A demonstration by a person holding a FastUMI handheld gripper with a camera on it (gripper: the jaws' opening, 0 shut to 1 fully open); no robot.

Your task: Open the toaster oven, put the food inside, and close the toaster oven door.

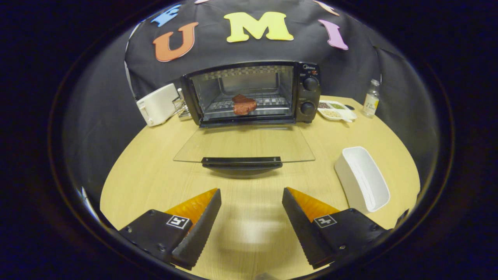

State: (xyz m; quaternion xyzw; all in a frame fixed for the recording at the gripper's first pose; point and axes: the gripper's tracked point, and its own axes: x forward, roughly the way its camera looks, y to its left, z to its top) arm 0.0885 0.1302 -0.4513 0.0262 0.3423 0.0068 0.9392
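Observation:
A black toaster oven stands at the back of the wooden table. Its glass door lies folded down flat toward me, with the black handle at its near edge. A reddish-brown piece of meat rests on the wire rack inside the oven. My gripper is open, a short way before the handle and above the table. Nothing is between its fingers.
A white rectangular dish sits right of the fingers. Beyond it, beside the oven, are a white divided tray with small foods and a small bottle. A white toaster stands left of the oven.

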